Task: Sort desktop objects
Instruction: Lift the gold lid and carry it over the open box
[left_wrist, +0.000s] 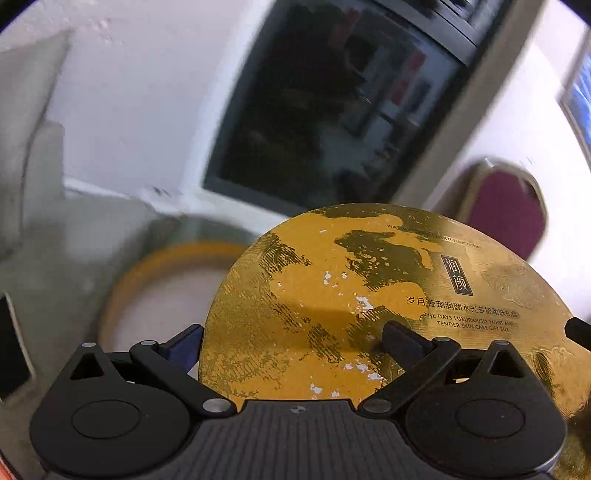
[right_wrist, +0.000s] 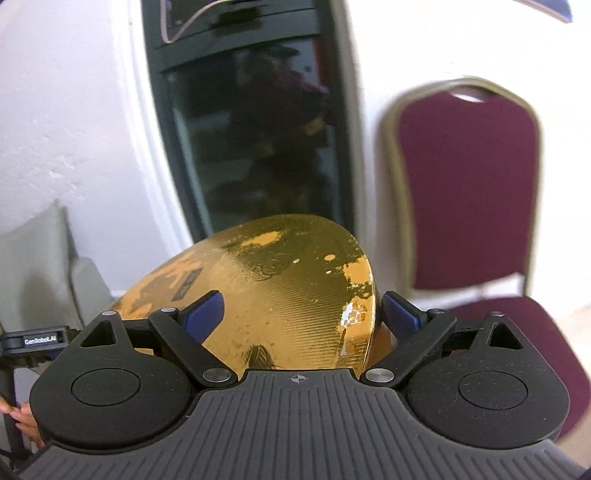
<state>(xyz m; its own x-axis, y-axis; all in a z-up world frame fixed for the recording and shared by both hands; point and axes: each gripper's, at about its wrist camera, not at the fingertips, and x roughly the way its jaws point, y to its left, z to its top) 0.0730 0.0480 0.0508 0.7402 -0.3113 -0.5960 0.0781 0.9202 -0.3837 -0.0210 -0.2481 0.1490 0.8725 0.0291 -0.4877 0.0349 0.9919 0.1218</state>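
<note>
Round gold lid (left_wrist: 369, 295) held aloft, left tool (left_wrist: 291, 343) clamped across its edge, right tool (right_wrist: 301, 314) gripping the opposite rim, maroon chair (right_wrist: 469, 192) behind

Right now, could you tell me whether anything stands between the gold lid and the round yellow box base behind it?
Nothing visible does. The gold lid is held by both the left gripper and the right gripper, and the open yellow box base lies behind and to its left, with only bare surface showing around it.
</note>
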